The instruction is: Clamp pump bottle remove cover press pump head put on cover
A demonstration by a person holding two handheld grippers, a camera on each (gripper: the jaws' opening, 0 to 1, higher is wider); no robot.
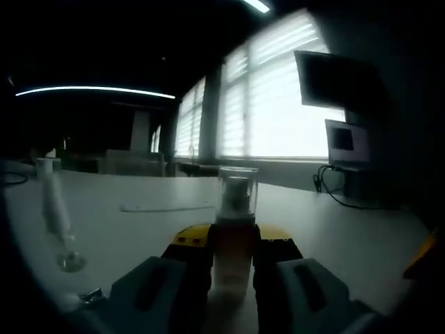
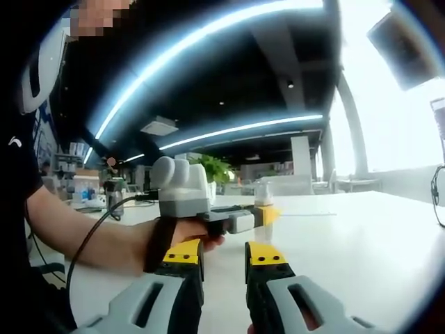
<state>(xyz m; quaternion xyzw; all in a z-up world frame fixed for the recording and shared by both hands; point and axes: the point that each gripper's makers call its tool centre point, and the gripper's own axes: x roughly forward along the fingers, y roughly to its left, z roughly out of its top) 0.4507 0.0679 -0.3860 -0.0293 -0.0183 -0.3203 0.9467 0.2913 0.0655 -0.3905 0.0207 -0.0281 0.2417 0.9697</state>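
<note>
My left gripper (image 1: 233,278) has its jaws closed snug on the pale body of the pump bottle (image 1: 233,240), standing upright on the white table (image 1: 361,236), so I judge the clamp step done and the clear cover (image 1: 237,188) still on; my right gripper (image 2: 222,275) hangs a little apart with jaws parted and nothing between them. Next I must bring it over and pinch that cover off straight upward; it looks smooth, rigid, cylindrical plastic, likely slippery, while the table is matte and flat.
</note>
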